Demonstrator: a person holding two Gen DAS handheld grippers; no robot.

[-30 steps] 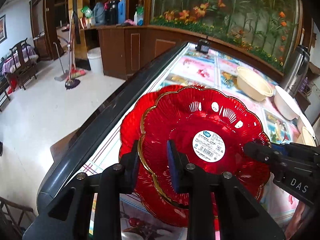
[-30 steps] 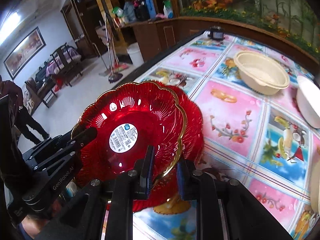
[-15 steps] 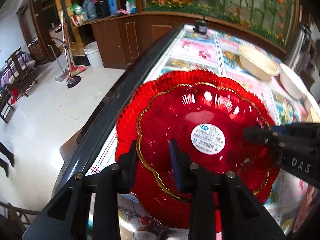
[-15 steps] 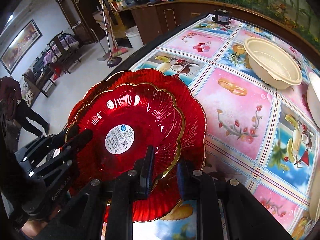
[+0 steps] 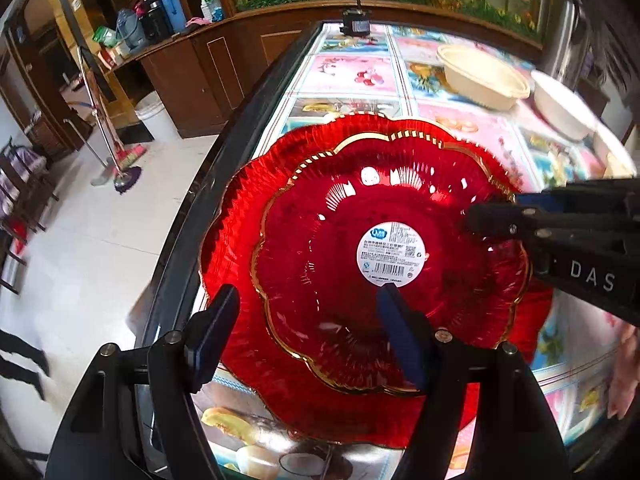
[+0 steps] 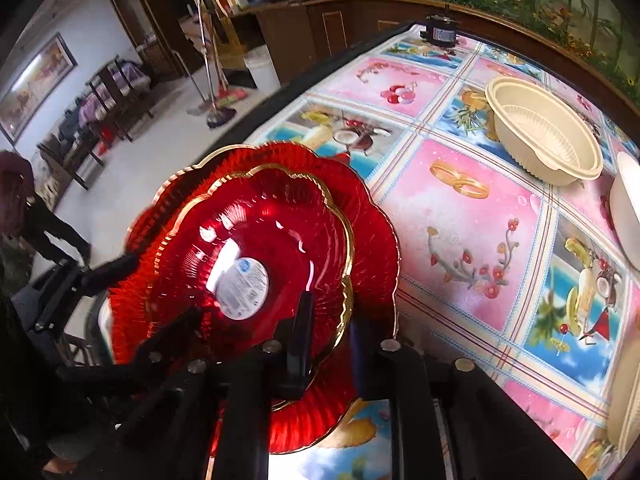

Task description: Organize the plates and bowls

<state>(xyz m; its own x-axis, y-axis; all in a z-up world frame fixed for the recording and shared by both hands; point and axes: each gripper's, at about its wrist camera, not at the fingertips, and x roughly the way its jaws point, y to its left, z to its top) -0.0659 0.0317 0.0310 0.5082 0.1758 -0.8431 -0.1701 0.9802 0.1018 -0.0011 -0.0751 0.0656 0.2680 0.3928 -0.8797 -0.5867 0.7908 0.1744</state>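
Observation:
A small red scalloped plate [image 5: 328,248] with a gold rim and a white label lies in a larger red plate [image 5: 236,216] near the table's left edge. My left gripper [image 5: 308,300] has its jaws opening wide. One finger is outside the large plate's rim and the other over the small plate's inside, and neither pad presses on anything. My right gripper [image 6: 334,316] is shut on the small plate's [image 6: 256,236] near rim, one finger inside and one below. It also shows at the right of the left wrist view, right gripper [image 5: 492,216].
A cream bowl [image 6: 544,136] and a white bowl [image 6: 628,224] stand further along the patterned tablecloth. A small black object [image 5: 356,24] sits at the far end. The dark table edge [image 5: 192,208] runs just left of the plates. A person [image 6: 24,208] stands on the floor at the left.
My left gripper's jaws have spread apart and let go of the small plate's rim. The small plate has settled more squarely over the large one. The right gripper keeps its hold.

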